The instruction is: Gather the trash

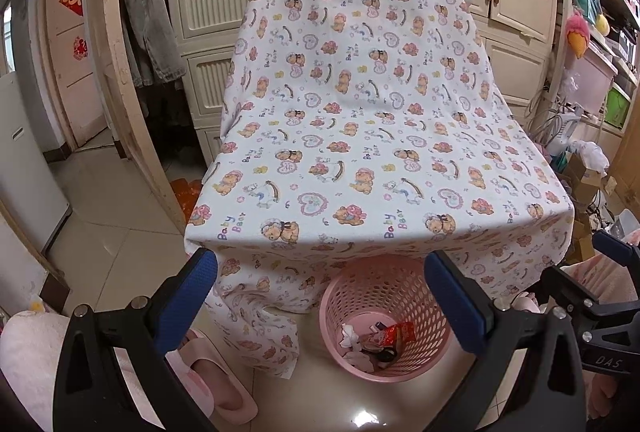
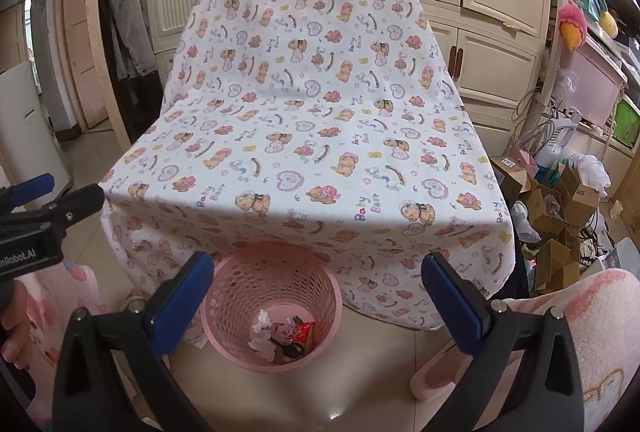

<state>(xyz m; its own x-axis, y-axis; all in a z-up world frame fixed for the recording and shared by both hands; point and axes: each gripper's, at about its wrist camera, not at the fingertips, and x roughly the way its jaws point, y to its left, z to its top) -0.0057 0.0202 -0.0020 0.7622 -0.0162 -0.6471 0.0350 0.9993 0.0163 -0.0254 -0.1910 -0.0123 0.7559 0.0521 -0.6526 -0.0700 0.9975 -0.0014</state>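
Observation:
A pink perforated waste basket (image 1: pixel 400 290) stands on the floor in front of the cloth-covered table; it also shows in the right wrist view (image 2: pixel 276 272). Inside it lie crumpled white tissue (image 1: pixel 350 336), a red wrapper (image 1: pixel 398 334) and dark scraps; the same trash shows in the right wrist view (image 2: pixel 284 338). My left gripper (image 1: pixel 320 296) is open and empty, above and in front of the basket. My right gripper (image 2: pixel 318 296) is open and empty, above the basket's right side. The right gripper's tip shows at the left wrist view's right edge (image 1: pixel 612 244).
A table under a bear-print cloth (image 1: pixel 380 152) fills the middle, its cloth hanging to the floor. Pink slippers (image 1: pixel 216 384) and pink-clad knees (image 2: pixel 592 332) flank the basket. Cardboard boxes (image 2: pixel 556 208) and cables clutter the right. Cream cabinets (image 2: pixel 492 12) stand behind.

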